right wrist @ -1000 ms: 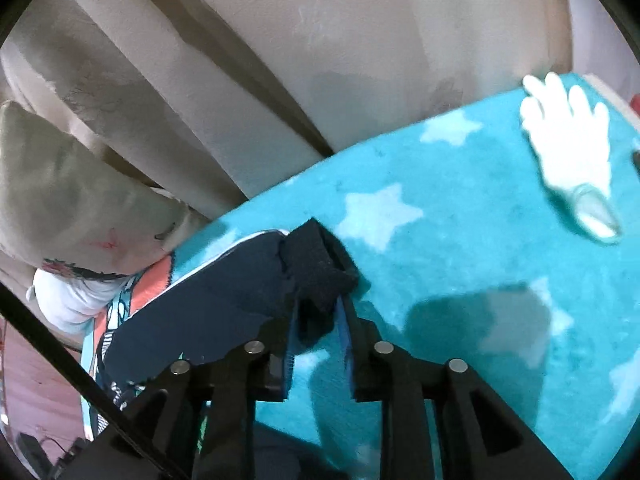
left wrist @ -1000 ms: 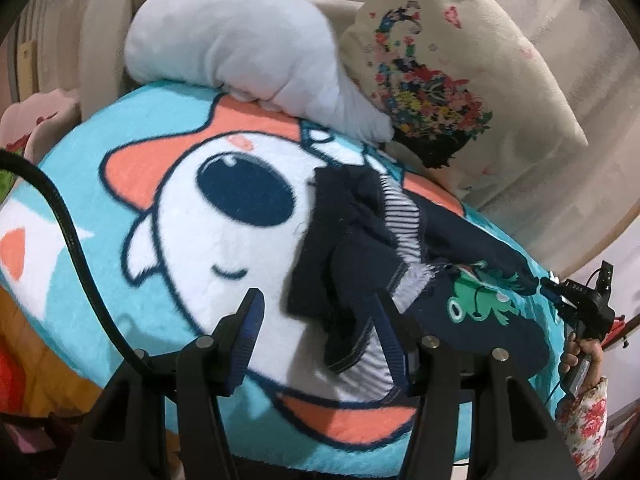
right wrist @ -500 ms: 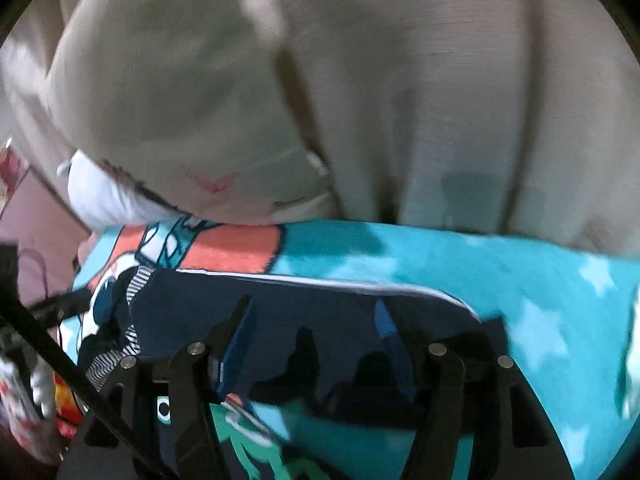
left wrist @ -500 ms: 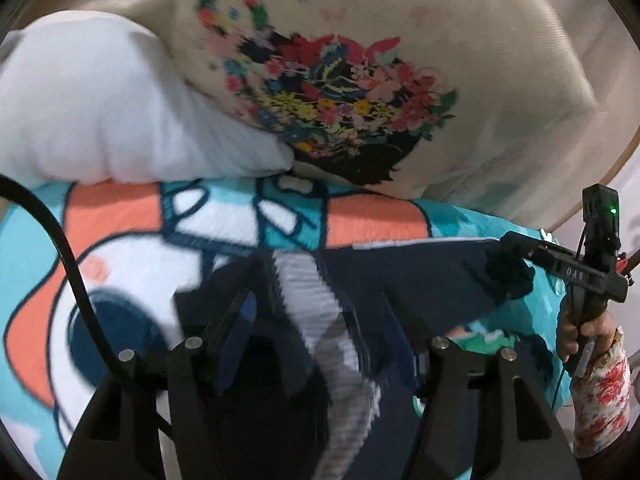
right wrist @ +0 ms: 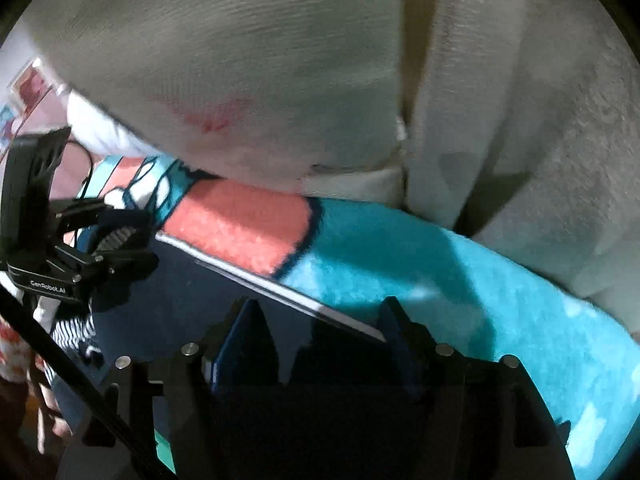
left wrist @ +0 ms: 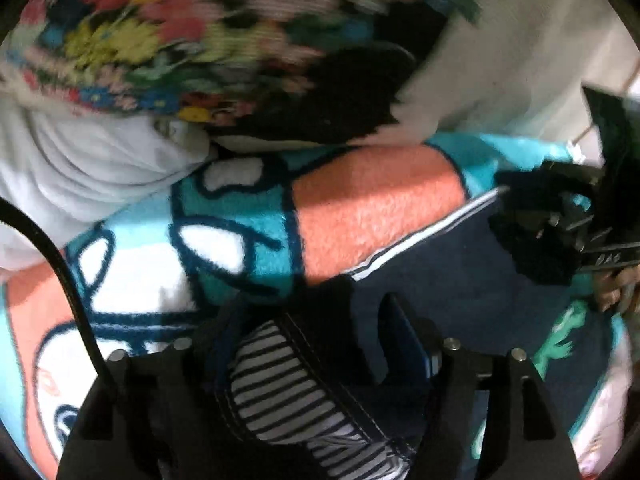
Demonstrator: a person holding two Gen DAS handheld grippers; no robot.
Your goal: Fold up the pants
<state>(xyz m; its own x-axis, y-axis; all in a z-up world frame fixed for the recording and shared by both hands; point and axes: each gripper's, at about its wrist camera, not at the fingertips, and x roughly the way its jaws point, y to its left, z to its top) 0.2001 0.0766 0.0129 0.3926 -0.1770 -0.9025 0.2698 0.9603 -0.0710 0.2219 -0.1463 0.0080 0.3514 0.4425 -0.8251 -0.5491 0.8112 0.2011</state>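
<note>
The pants (left wrist: 440, 280) stretch lengthwise between my grippers: left gripper (left wrist: 316, 340) jaws around the striped waistband, apparently gripping; right gripper (right wrist: 324, 332) jaws apart over the other end.

The pants (left wrist: 448, 280) are soft, matt navy cloth with a thin white stripe along the edge and a striped knit lining (left wrist: 280, 392) of black and white. They lie on a fuzzy fleece blanket (left wrist: 376, 208), its pile rough and matt in teal, coral and white. The floral pillow (left wrist: 168, 36) looks like printed woven cloth; the white cushion (left wrist: 80, 176) is smooth, creased fabric. The left tongs (left wrist: 304, 344) are matt black plastic with small shiny metal pins and blue pads, as are the right tongs (right wrist: 320, 344).
</note>
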